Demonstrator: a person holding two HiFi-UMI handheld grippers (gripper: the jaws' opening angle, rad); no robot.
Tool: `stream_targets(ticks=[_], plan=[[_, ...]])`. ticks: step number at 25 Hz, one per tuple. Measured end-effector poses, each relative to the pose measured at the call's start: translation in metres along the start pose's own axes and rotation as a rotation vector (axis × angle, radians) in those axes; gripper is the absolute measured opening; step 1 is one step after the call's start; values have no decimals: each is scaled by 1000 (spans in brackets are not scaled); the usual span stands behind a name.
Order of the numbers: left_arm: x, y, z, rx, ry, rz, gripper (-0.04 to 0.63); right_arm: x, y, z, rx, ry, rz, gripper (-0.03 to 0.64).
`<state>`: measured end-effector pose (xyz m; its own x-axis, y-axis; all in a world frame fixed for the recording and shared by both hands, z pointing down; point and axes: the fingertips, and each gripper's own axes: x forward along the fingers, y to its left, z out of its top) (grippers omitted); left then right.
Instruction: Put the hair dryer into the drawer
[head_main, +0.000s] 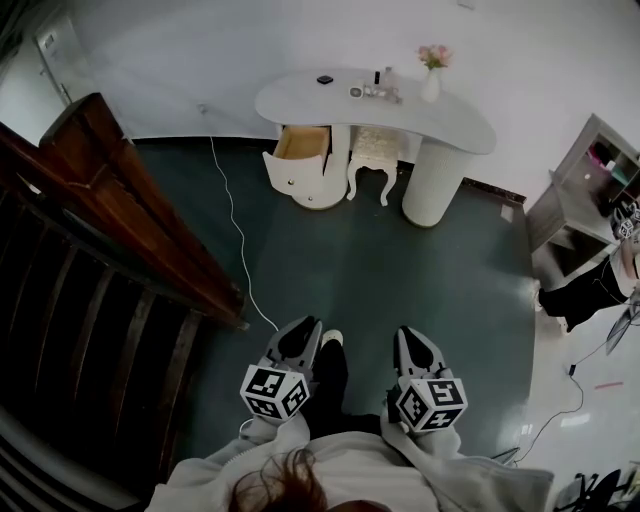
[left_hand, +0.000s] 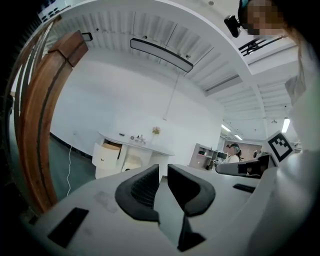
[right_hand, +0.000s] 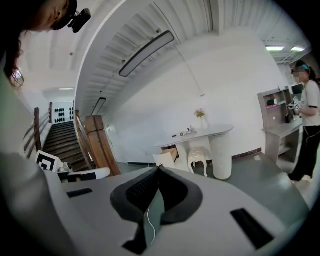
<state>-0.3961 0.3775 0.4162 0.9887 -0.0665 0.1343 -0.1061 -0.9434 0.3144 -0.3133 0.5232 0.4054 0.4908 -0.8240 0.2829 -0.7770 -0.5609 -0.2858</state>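
Note:
The white dressing table (head_main: 470, 125) stands far across the dark floor, and its left drawer (head_main: 300, 150) is pulled open, showing a wooden inside. That drawer (left_hand: 107, 152) also shows in the left gripper view, and the drawer (right_hand: 167, 156) in the right gripper view. I cannot make out a hair dryer in any view; only small items sit on the tabletop. Both grippers are held close to the person's body, pointing toward the table. My left gripper (head_main: 303, 325) (left_hand: 163, 170) has a narrow gap between its pads and holds nothing. My right gripper (head_main: 412, 335) (right_hand: 159, 170) is shut and empty.
A wooden stair railing (head_main: 120, 200) runs along the left. A white cable (head_main: 235, 225) trails over the floor toward the person's feet. A white stool (head_main: 375, 150) sits under the table, a vase of flowers (head_main: 432, 70) on top. Another person (right_hand: 307, 125) stands by shelves (head_main: 590, 180) at right.

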Motion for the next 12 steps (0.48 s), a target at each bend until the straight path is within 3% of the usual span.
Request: stream_targets(ticks=[12], plan=[[140,78,71,46,6,-36,58,144,-35,79,-4,-25,3,49]])
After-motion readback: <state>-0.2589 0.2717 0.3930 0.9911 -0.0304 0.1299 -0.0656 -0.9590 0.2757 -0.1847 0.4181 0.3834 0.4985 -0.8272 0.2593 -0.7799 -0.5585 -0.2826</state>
